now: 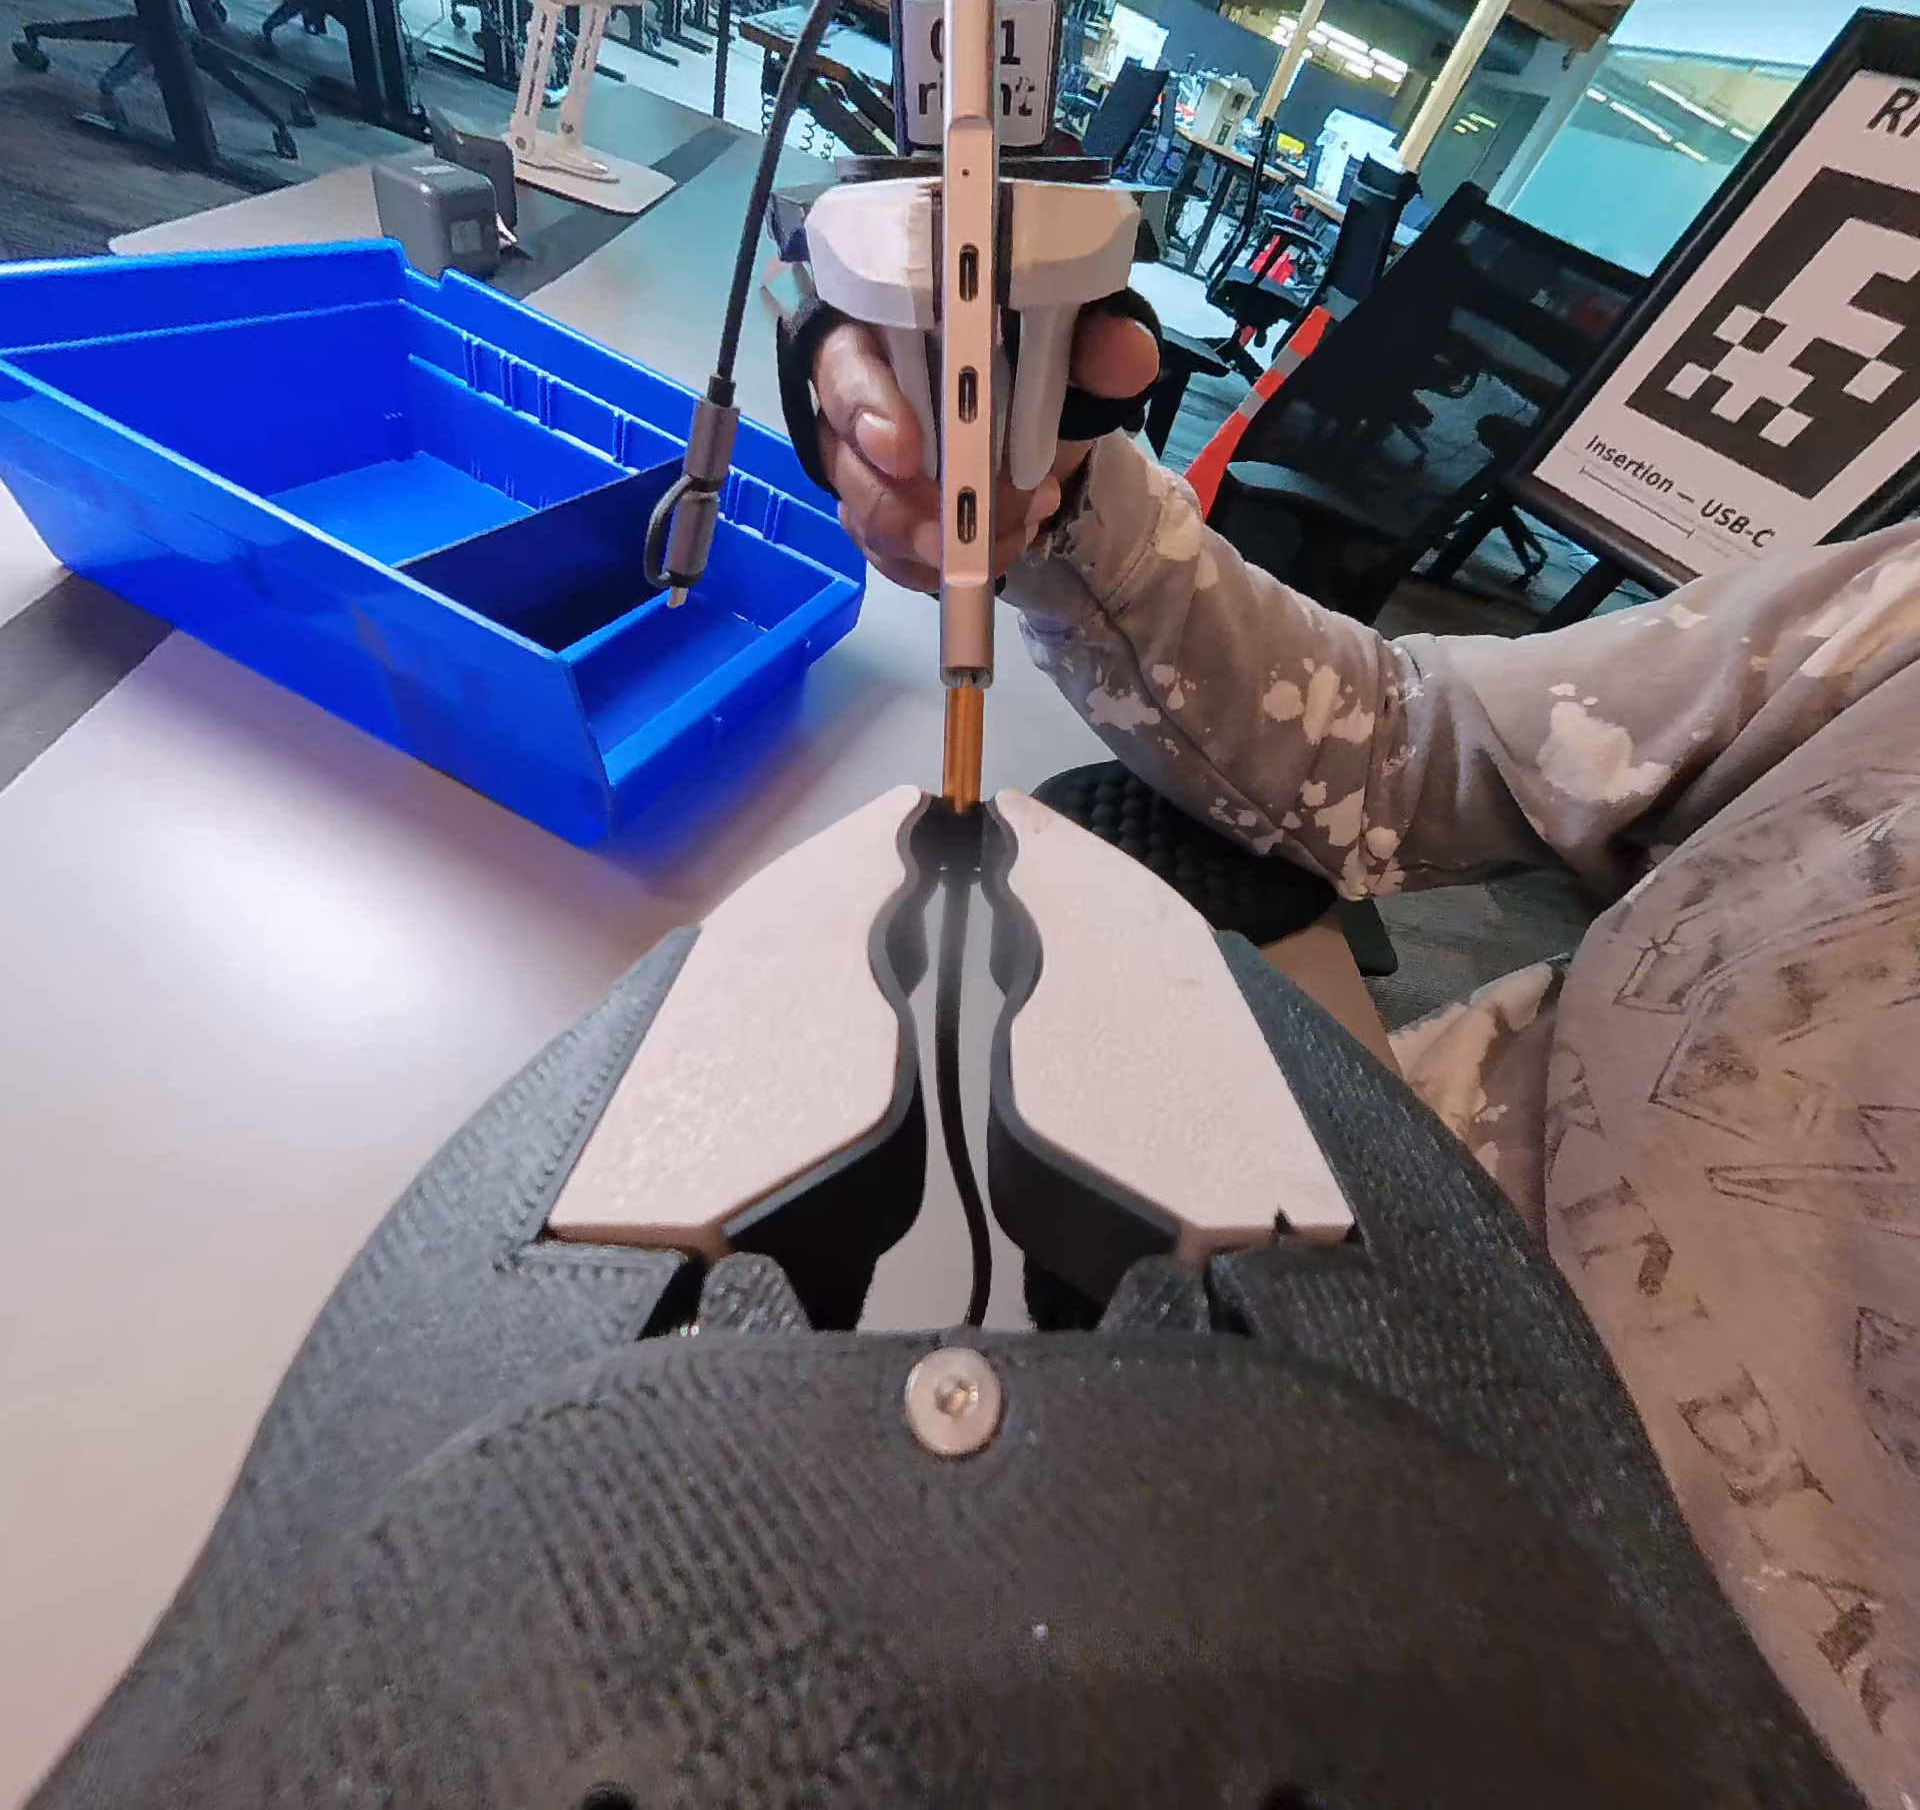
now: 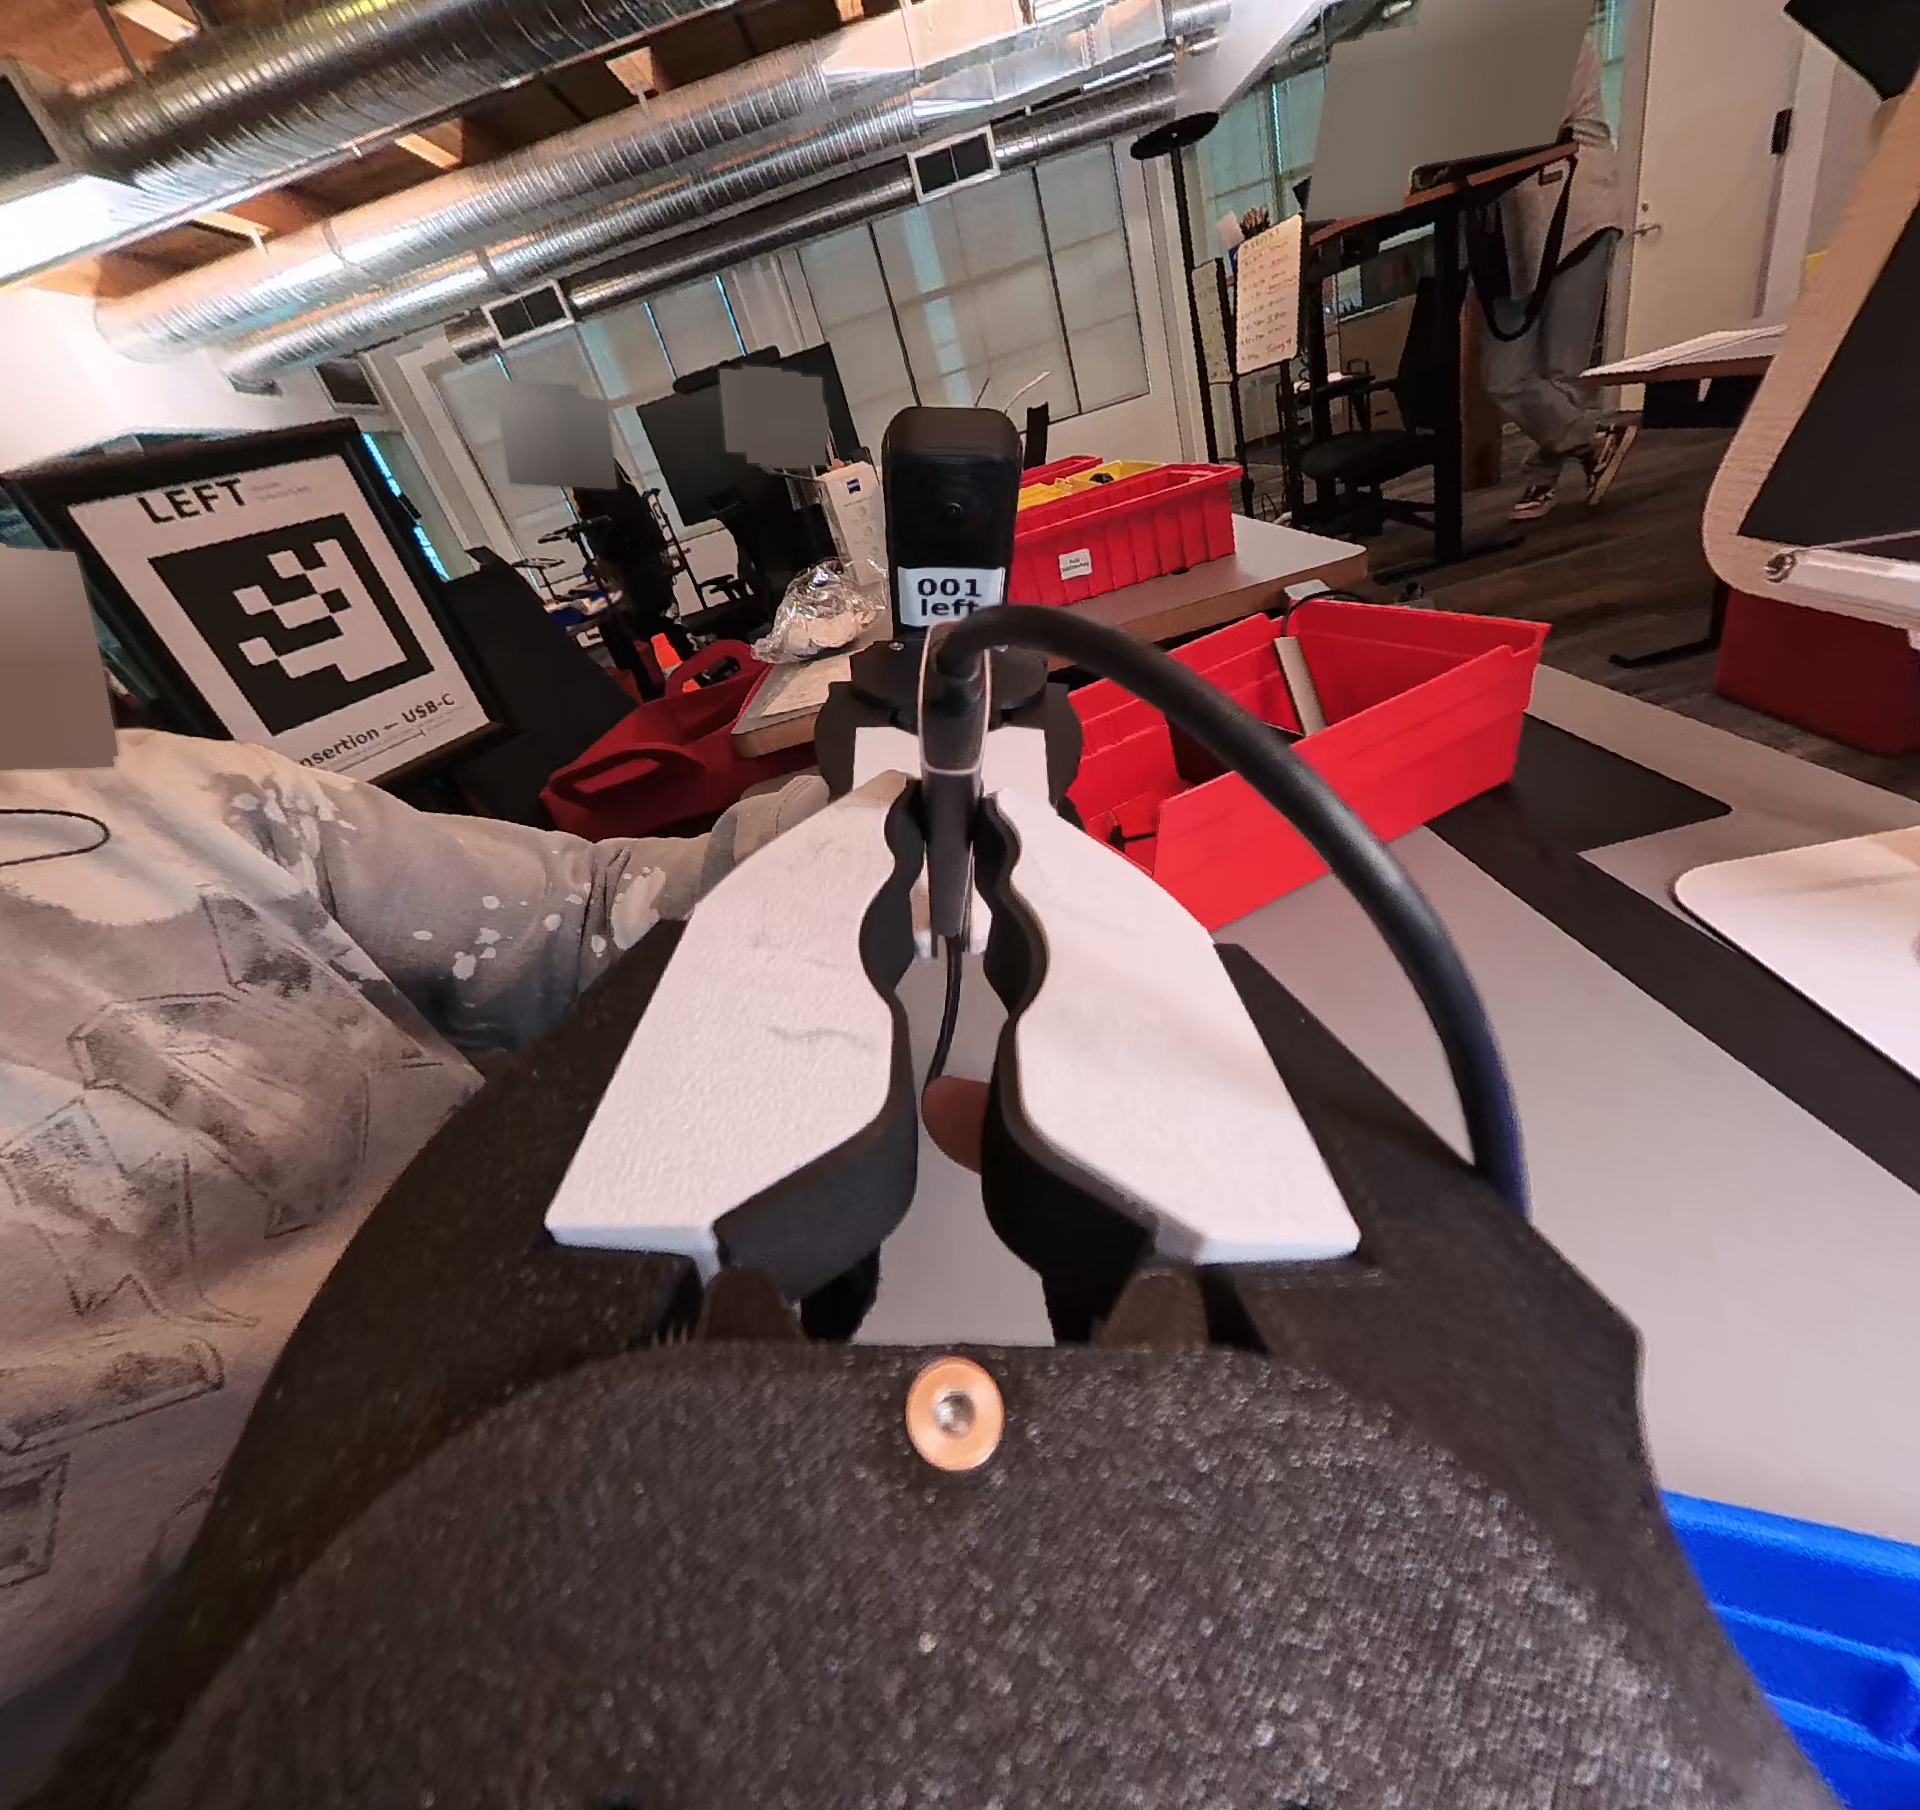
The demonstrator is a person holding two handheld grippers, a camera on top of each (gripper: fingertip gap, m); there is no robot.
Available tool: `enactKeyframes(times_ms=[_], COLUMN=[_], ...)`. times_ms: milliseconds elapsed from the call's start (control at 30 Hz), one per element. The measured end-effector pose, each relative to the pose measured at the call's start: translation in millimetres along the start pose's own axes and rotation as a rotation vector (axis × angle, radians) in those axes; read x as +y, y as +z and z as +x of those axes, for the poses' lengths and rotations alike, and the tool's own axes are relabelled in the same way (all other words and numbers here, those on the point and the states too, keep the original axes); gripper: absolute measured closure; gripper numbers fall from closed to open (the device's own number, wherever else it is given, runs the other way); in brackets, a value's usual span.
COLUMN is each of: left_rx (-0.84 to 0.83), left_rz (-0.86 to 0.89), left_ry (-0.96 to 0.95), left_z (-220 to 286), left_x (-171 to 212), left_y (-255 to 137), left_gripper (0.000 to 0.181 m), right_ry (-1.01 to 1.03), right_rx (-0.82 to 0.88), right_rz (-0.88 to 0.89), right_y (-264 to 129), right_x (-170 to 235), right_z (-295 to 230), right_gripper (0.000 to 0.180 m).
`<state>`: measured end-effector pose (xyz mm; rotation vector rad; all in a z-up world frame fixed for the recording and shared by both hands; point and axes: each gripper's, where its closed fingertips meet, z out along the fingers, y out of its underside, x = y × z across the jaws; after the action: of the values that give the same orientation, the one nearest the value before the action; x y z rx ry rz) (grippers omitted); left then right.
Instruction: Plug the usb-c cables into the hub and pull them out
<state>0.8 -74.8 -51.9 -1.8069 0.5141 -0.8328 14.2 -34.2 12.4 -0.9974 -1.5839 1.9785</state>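
The left gripper is pinched shut on an orange-collared USB-C cable, its plug seated in the end port of the slim silver hub. The right gripper clamps that hub in mid-air above the table. To pull it out cleanly, I'd draw straight back along the hub's length, without twisting.

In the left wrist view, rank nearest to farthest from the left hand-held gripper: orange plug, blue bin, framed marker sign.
From the left hand-held gripper:
1. orange plug, pinched at its fingertips.
2. blue bin, left on the table.
3. framed marker sign, far right, behind the sleeve.
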Motion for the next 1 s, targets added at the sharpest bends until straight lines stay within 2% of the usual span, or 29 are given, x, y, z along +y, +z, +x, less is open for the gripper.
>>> enactKeyframes(times_ms=[233,367,600,633,700,1000], left_rx=[0.019,0.005,-0.021,-0.019,-0.018,0.022], left_rz=[-0.026,-0.098,-0.196,-0.202,-0.214,-0.272], left_ry=[0.023,0.067,0.128,0.132,0.133,0.120], left_z=[3,9,18,18,19,18], left_x=[-1,3,11,11,14,29], left_y=[-16,-27,-32,-31,-29,-22], left_gripper=[0.173,0.173,0.173,0.173,0.173,0.175], right_ry=[-0.123,-0.210,-0.217,-0.219,-0.221,-0.186], right_rx=[0.033,0.035,0.039,0.039,0.005,-0.026], right_rz=[-0.076,-0.187,-0.221,-0.226,-0.237,-0.327], right_y=[7,20,43,45,47,50], right_x=[5,23,36,38,42,63], right_z=[-9,-16,-17,-17,-21,-20], right_gripper=[0.170,0.157,0.153,0.154,0.168,0.170])
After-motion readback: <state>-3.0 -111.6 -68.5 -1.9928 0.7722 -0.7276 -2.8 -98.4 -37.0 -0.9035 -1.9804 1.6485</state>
